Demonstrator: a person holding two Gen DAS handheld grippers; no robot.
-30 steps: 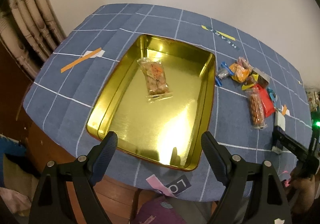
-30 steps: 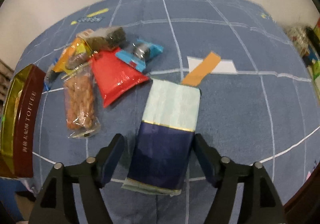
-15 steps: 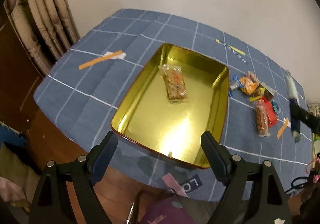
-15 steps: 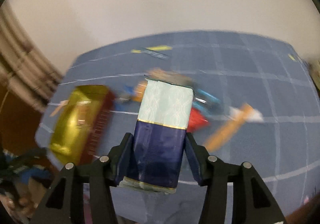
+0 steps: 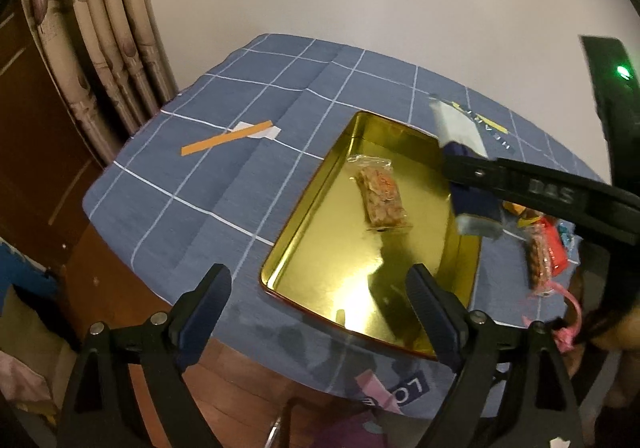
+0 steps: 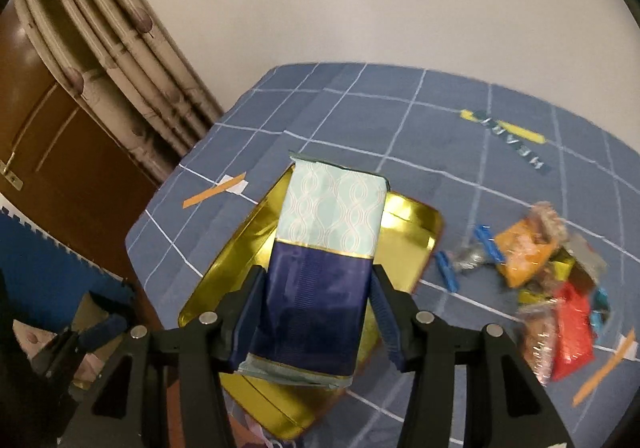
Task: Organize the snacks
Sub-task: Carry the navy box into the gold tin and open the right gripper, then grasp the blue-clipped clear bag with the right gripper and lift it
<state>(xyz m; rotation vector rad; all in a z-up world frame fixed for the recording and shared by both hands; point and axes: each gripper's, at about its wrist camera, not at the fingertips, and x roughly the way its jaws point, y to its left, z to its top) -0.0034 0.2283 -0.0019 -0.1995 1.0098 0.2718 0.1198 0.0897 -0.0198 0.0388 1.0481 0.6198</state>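
Blue grid-check tablecloth (image 5: 208, 176), snack sorting in progress: packet in transit to tin.

Shallow gold metal tin (image 5: 348, 268) at table centre, one clear-wrapped nut bar (image 5: 382, 198) inside; navy-and-pale-blue foil packet (image 6: 324, 280) pinched between right gripper (image 6: 320, 312) pads, hanging above the tin's 3 o'clock rim; loose heap of small sweets (image 6: 548, 272) at 3 o'clock on the cloth; left gripper (image 5: 320, 312) spread, holding nothing, jaws just widened. Advice: lower packet flat beside the bar, clear of the rim, before releasing.
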